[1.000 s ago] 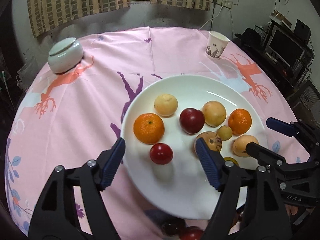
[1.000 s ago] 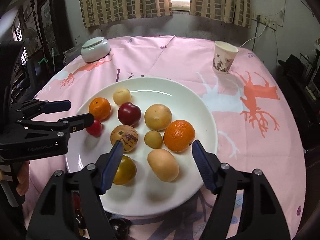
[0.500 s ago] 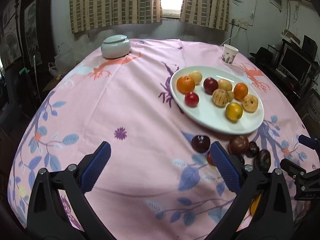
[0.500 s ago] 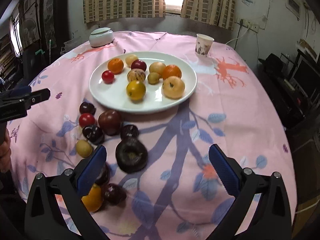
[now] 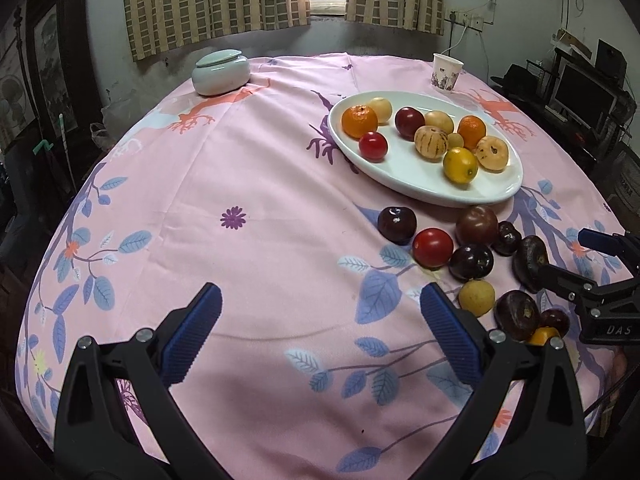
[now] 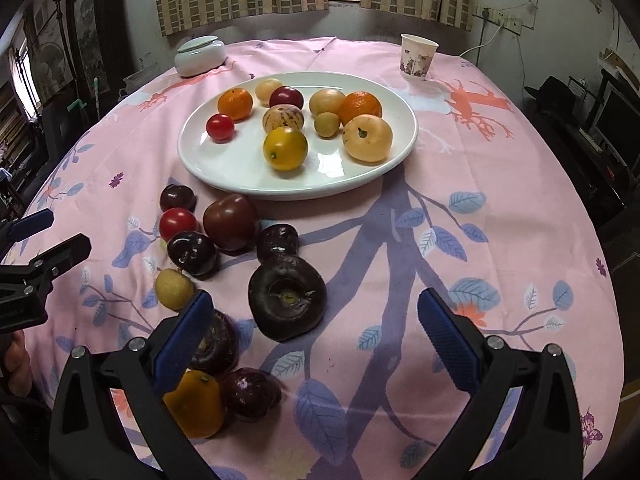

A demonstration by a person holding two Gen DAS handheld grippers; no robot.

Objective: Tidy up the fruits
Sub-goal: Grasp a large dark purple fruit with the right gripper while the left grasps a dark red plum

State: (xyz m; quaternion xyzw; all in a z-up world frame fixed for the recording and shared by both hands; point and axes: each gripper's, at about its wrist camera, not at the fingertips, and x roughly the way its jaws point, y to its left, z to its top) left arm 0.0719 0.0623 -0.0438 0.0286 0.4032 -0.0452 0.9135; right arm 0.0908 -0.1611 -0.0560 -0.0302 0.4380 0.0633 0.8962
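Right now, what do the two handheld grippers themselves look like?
Both match: black angular plastic frames with silver bolts at the joints, each finger ending in a blue ribbed pad. The left gripper shows this up close, as does the right gripper. Seen from the left camera, the right gripper's side carries white letters reading "DAS". No cables or sleeves show.

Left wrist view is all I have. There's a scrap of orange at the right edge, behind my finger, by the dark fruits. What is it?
Observer: A whole orange-yellow fruit, on the tablecloth beside a dark red fruit.
Operator: Is the right gripper holding anything?
Observer: No. The right gripper has just been opening its jaws; they stand wide and grip nothing.
Operator: How does the big dark fruit lie?
Observer: The big dark fruit lies with its stem dimple up, just ahead of that gripper.
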